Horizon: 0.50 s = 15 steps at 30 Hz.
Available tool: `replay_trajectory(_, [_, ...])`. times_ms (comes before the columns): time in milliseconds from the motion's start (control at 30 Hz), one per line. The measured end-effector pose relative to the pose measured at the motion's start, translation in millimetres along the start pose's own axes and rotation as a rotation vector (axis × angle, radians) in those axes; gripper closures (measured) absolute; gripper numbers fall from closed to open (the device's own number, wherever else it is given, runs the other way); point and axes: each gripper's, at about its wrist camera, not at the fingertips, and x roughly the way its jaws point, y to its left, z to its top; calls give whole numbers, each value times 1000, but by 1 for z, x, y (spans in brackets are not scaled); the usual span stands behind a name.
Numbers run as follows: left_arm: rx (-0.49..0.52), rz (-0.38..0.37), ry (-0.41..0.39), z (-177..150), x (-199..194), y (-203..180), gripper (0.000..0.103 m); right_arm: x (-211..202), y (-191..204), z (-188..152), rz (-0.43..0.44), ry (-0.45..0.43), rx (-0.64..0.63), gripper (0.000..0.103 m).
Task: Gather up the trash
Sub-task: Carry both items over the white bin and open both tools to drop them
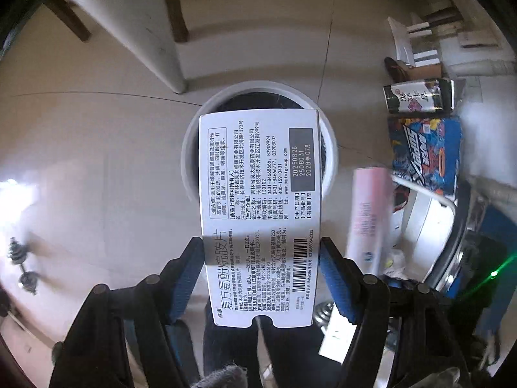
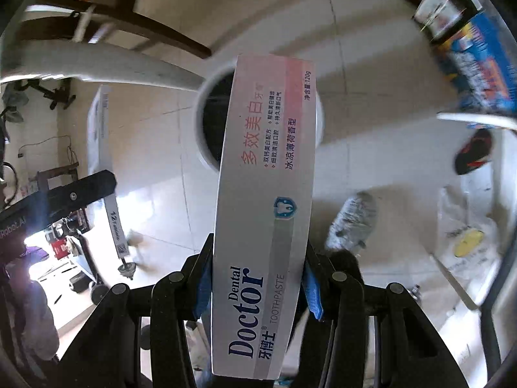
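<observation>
My left gripper is shut on a flat white medicine box with black print, and holds it above the floor over a round white trash bin with a dark inside. My right gripper is shut on a long white and pink toothpaste box, also held over the white trash bin. The toothpaste box shows at the right of the left wrist view. The medicine box and the left gripper show at the left of the right wrist view.
A white table leg and dark chair legs stand beyond the bin on the tiled floor. A green can, a blue printed carton and other clutter lie at the right. A grey slipper is on the floor.
</observation>
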Motion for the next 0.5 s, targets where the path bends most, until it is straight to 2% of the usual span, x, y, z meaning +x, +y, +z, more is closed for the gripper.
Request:
replay_trajectory(67, [4,15,2,18,21,0,24,35,-4,22,11,24,-11,54])
replay_trajectory(100, [3,23,-1,25,30,1,9,54,-5,33,24,44,-22,54])
replay_trajectory(133, [1,32,-3,31,36,3,0,69,-6,44,27,52,-28,53])
replay_trajectory(200, [0,70,-23,35,44,6,0,91,-11,61,9,61,-25,51])
replay_trajectory(267, [8,109,-57,32,43,10,0,103,-12,72,-13,64,-11,39])
replay_trajectory(300, [7,133,-82,29,41,12,0,104,-16,75,-30,46,-4,28])
replay_trajectory(333, [6,160,-109,26,37,13,0,101,-15,77,-51,24,-5,20])
replay_trajectory(367, [7,180,-132,22,33,12,0,97,-15,77,-71,7,-5,17])
replay_trajectory(433, [14,237,-159,12,25,9,0,85,-14,74,-139,-38,-8,2])
replay_trajectory(500, [20,265,-171,3,19,9,0,78,-12,68,-206,-70,-14,0])
